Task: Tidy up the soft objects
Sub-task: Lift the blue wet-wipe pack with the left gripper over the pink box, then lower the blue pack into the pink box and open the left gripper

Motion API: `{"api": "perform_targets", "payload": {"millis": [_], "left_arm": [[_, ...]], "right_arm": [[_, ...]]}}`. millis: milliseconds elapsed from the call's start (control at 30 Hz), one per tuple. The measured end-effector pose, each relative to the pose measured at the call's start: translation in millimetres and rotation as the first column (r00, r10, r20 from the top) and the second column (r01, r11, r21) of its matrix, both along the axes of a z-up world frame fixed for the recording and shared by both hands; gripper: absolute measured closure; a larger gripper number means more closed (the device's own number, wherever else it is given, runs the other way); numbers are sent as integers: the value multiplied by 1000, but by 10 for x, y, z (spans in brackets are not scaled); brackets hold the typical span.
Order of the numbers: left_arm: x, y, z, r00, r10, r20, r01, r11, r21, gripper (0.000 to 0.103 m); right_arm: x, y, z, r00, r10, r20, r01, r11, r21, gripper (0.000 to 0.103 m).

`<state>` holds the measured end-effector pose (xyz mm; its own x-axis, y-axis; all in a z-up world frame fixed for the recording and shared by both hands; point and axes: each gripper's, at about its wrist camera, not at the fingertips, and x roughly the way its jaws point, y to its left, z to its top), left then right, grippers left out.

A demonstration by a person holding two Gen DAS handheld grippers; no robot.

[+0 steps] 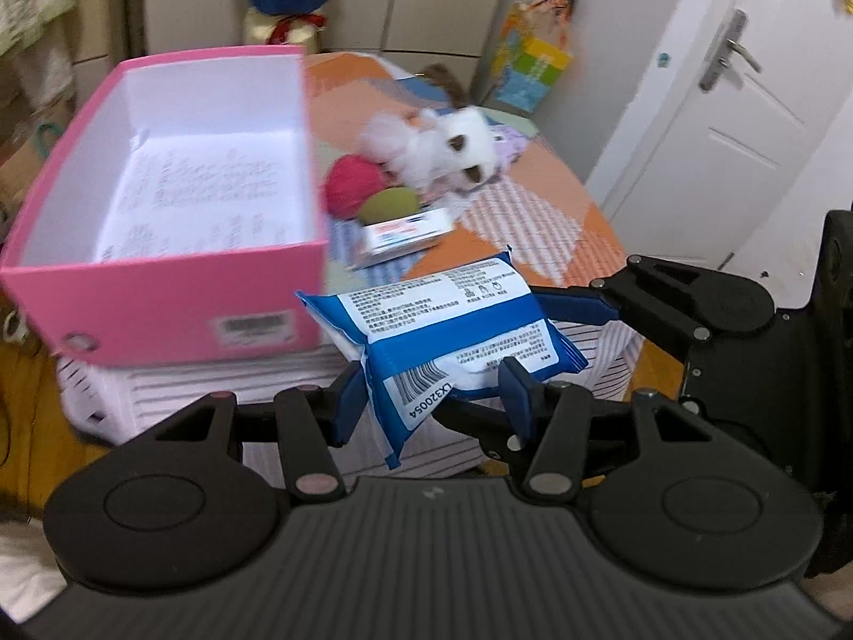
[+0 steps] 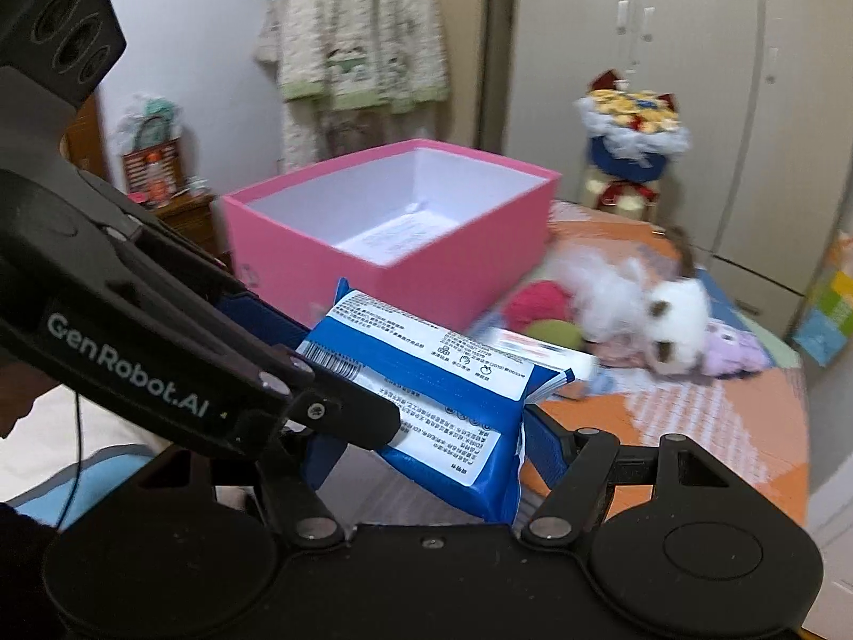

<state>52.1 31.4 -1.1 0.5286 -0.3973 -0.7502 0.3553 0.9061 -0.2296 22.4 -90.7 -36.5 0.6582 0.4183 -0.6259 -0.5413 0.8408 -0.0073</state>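
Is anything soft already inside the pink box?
No, the pink box holds only a printed sheet on its floor; the blue pack is outside, held by both grippers.

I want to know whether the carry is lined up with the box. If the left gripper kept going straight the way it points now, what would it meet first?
Probably the table top near the small white carton, right of the pink box, not the box itself; depth is unclear.

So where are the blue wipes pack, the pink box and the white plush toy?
Blue wipes pack (image 1: 453, 330): left wrist view, on its printed white label.
Pink box (image 1: 176, 293): left wrist view, on its near outer wall.
White plush toy (image 2: 677, 314): right wrist view, on its head.
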Motion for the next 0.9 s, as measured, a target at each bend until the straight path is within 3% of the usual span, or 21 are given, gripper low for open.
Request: {"api": "perform_targets", "payload": {"millis": [300, 467, 667, 900], "left_arm": [[123, 658, 177, 988, 87, -128, -96, 994, -61, 50], [307, 729, 350, 994, 107, -32, -108, 994, -29, 52], [819, 795, 435, 994, 90, 61, -88, 996, -26, 52], [1597, 936, 304, 994, 100, 31, -97, 990, -99, 51]], "right_arm": [[143, 457, 214, 989, 149, 0, -149, 988, 33, 25], [395, 602, 325, 989, 146, 36, -148, 987, 58, 25], [880, 662, 382, 988, 114, 104, -121, 991, 62, 25], [1660, 718, 376, 993, 102, 58, -103, 994, 23, 22]]}}
